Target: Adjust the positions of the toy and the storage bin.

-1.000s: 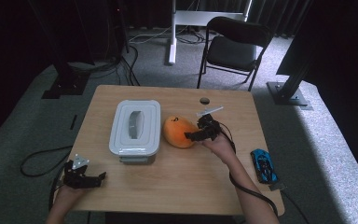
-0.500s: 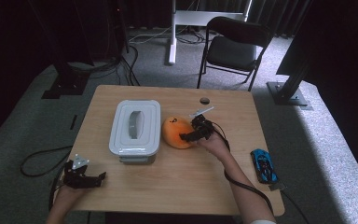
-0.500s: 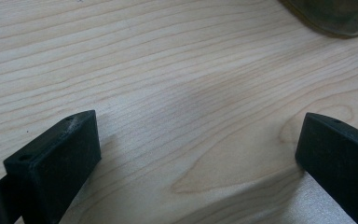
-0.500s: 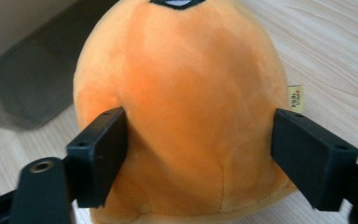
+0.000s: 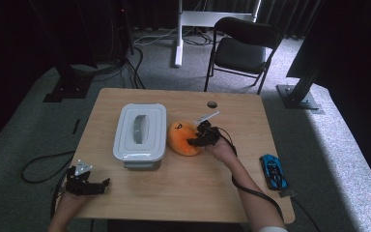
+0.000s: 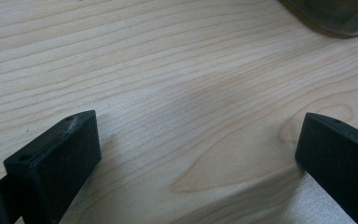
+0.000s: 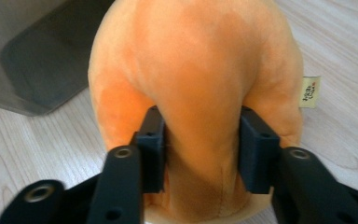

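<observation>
An orange plush toy lies on the wooden table, right beside a grey lidded plastic box. My right gripper is shut on the plush toy; its two black pads press into a fold of the soft fabric. A small label shows on the toy's side. My left gripper rests near the table's front left corner, jaws wide apart over bare wood, with nothing between them.
A blue toy car sits at the table's right edge. A small dark round spot marks the far side of the table. A black chair stands behind the table. Cables trail on the floor at left.
My right gripper and the plush toy have shifted a little toward the box. The left gripper has stayed put.
</observation>
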Motion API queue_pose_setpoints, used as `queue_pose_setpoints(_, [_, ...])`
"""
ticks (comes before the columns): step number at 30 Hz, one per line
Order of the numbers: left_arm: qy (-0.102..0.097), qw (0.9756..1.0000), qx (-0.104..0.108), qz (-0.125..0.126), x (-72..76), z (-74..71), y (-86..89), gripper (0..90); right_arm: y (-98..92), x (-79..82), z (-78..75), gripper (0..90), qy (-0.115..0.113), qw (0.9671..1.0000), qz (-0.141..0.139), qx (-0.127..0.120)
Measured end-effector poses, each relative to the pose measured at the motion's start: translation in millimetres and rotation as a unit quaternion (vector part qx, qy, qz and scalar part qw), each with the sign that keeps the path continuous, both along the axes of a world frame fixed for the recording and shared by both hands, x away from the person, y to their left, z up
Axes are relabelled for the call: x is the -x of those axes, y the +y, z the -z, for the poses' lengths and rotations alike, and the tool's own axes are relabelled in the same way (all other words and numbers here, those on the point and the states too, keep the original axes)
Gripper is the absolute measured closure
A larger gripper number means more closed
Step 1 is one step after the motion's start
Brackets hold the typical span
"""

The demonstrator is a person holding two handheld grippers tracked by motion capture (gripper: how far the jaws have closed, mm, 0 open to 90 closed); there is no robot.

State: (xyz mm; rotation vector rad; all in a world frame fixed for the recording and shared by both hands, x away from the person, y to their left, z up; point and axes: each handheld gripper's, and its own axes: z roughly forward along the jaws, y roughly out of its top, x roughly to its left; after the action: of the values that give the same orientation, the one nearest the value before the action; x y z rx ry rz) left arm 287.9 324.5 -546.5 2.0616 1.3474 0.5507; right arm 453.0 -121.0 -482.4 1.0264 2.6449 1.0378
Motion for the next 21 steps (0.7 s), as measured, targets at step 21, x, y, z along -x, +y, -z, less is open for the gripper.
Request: queue_pose_setpoints(21, [0.0, 1.0, 0.0, 0.002, -0.1, 0.1, 0.2, 0.3, -5.7, 2.1, -16.6, 73.0, -0.017, 0.9995, 0.024, -0.016])
